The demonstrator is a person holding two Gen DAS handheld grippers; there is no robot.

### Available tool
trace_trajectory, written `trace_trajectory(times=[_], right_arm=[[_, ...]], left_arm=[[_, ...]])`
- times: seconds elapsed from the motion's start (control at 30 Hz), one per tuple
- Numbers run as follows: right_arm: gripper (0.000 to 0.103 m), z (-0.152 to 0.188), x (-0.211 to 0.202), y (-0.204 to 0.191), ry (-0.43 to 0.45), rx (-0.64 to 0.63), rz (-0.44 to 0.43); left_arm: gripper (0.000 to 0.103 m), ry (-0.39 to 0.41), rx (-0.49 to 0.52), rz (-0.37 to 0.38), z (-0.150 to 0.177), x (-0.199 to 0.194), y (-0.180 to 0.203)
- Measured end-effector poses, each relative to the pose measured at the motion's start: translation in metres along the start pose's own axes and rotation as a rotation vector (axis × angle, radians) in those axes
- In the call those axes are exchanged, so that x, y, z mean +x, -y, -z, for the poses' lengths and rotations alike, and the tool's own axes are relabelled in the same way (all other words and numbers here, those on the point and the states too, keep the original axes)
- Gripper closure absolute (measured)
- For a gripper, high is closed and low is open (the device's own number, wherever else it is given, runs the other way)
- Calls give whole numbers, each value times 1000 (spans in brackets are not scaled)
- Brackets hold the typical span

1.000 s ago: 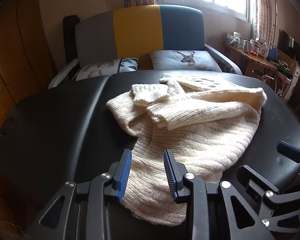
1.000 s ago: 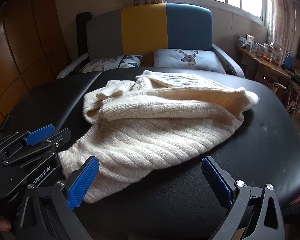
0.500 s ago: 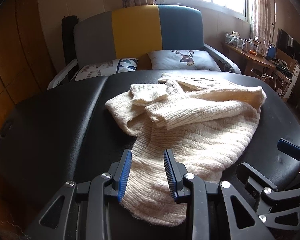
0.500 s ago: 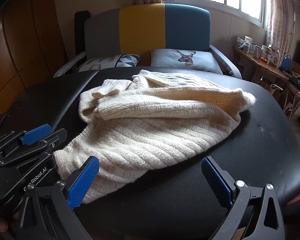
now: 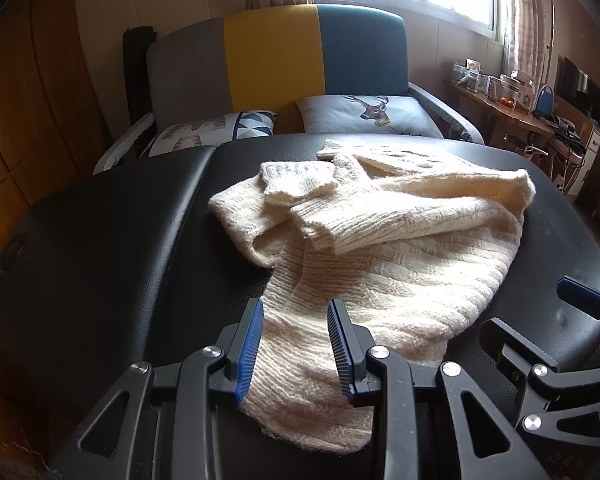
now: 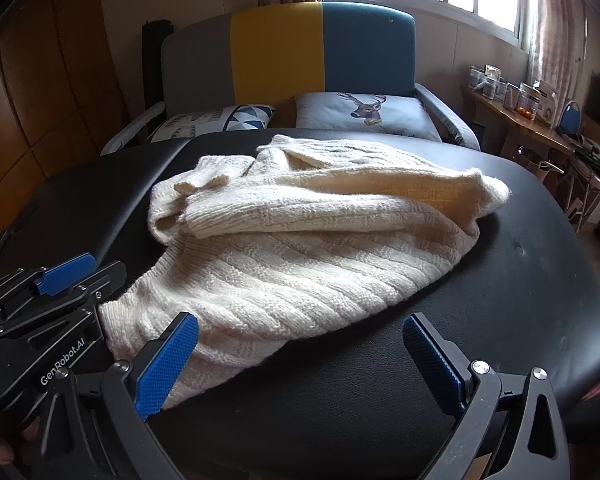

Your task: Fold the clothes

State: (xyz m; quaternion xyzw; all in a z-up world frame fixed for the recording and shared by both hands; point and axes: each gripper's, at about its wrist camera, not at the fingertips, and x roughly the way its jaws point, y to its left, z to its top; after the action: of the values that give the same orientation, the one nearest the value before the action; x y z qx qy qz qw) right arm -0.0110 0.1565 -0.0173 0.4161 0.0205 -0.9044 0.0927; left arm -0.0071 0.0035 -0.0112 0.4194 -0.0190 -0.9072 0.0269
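Note:
A cream cable-knit sweater (image 5: 400, 248) lies crumpled on a black padded table (image 5: 100, 264), its sleeves folded across the body. My left gripper (image 5: 296, 344) is at the near hem, its blue pads closed to a narrow gap with the hem bunched between them. In the right wrist view the left gripper (image 6: 60, 292) sits at the sweater's (image 6: 300, 248) near-left corner. My right gripper (image 6: 300, 360) hovers wide open over the table's front edge just short of the hem, with nothing between its fingers. In the left wrist view it shows at the lower right (image 5: 560, 332).
A grey, yellow and blue sofa (image 5: 276, 60) with two cushions stands behind the table. A wooden desk (image 5: 516, 116) with jars and clutter runs along the right wall under the window. Wooden panelling covers the left wall.
Almost nothing has moved. The right wrist view has shifted slightly; the left gripper keeps the same narrow gap on the hem.

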Motion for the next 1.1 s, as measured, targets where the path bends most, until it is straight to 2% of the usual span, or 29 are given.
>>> trace_trajectory(times=[1.1], right_arm=[[0, -9, 23, 7, -45, -24, 14]], left_arm=[[70, -70, 38, 3, -9, 32, 11]])
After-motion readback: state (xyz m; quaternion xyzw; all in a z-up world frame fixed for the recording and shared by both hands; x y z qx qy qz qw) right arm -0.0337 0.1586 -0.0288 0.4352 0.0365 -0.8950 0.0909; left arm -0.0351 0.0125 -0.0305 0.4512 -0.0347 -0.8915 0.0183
